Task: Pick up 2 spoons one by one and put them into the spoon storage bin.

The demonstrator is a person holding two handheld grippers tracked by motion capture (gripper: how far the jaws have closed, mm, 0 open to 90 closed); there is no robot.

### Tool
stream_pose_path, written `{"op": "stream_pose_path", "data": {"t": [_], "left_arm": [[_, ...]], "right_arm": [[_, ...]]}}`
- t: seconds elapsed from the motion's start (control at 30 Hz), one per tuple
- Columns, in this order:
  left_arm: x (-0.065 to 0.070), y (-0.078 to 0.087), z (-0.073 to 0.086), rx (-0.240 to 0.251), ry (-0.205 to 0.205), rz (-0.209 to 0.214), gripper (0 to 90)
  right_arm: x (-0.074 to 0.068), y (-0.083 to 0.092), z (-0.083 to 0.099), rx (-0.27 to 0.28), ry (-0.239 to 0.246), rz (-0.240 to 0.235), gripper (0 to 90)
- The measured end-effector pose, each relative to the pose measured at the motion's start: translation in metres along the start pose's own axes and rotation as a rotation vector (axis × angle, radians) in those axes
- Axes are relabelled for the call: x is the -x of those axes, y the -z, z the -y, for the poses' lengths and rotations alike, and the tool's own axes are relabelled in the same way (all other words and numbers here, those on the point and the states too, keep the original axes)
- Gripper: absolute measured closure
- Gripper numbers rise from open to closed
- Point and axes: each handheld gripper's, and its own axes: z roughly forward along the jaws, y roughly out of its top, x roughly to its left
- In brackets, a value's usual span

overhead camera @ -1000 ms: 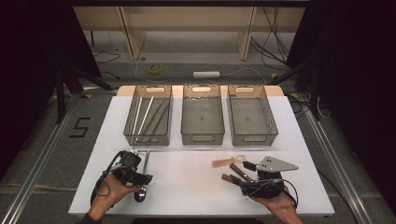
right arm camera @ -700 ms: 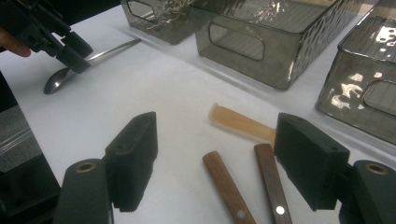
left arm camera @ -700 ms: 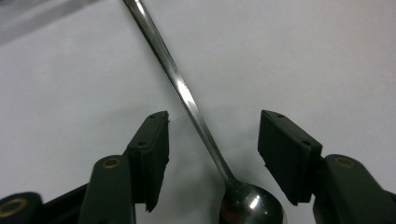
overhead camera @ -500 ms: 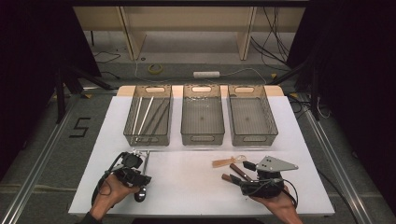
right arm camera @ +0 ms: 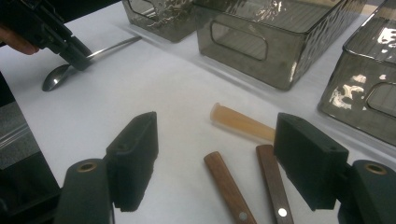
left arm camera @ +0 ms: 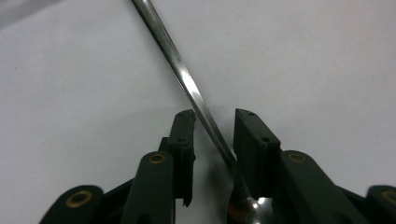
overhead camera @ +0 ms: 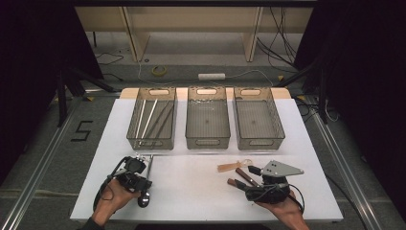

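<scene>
One slim, shiny steel spoon [left arm camera: 196,95] — flat on white table [left arm camera: 327,56], between left claw [left arm camera: 214,128] jaws.

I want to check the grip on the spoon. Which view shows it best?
The left gripper view: the spoon handle runs between the left gripper jaws, which have just been closing, with gaps visible. The right gripper view shows its bowl and handle far off; the high view shows it small under the hand.

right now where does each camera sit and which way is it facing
high view: above the near table edge, looking forward and down on the three bins; both hands show.
left gripper view: on the left hand-held gripper, looking down its jaws at the metal spoon; jaws have been closing, not yet gripping.
right gripper view: on the right hand-held gripper, facing the wooden handles.
shared: the spoon.
</scene>
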Motion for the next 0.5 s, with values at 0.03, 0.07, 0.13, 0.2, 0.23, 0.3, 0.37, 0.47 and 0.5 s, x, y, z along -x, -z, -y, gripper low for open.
{"op": "stream_pose_path", "data": {"t": [0.03, 0.07, 0.13, 0.2, 0.23, 0.3, 0.37, 0.47, 0.5], "left_arm": [[0.0002, -0.0001, -0.0001, 0.000, -0.002, 0.001, 69.8], [0.0001, -0.0001, -0.0001, 0.000, -0.001, 0.002, 70.5], [-0.0002, -0.0002, 0.0000, 0.001, 0.004, 0.005, 71.4], [0.0000, -0.0001, -0.0002, 0.001, 0.009, 0.012, 73.5], [0.0004, -0.0002, -0.0003, 0.002, 0.010, 0.015, 74.2], [0.0017, -0.0005, -0.0005, 0.004, 0.013, 0.023, 75.6], [0.0026, -0.0005, -0.0009, 0.002, 0.014, 0.033, 77.1], [0.0039, -0.0011, -0.0009, 0.002, 0.022, 0.064, 80.2], [0.0044, -0.0011, -0.0010, 0.002, 0.021, 0.063, 80.7]], "right_arm": [[-0.0003, -0.0002, -0.0002, -0.004, 0.001, 0.000, 32.0], [-0.0007, -0.0005, -0.0003, -0.005, 0.001, 0.001, 32.1], [-0.0008, -0.0006, -0.0003, -0.005, 0.001, 0.001, 32.1], [-0.0008, -0.0005, -0.0004, -0.005, 0.000, 0.002, 32.1], [-0.0009, -0.0005, -0.0004, -0.006, 0.000, 0.003, 32.2], [-0.0011, -0.0004, -0.0004, -0.003, 0.004, 0.002, 32.2], [-0.0014, -0.0002, -0.0006, -0.005, 0.005, 0.003, 32.2], [-0.0018, -0.0003, -0.0008, -0.004, 0.006, 0.003, 32.2], [-0.0021, -0.0001, -0.0010, -0.004, 0.004, 0.003, 32.3]]}}
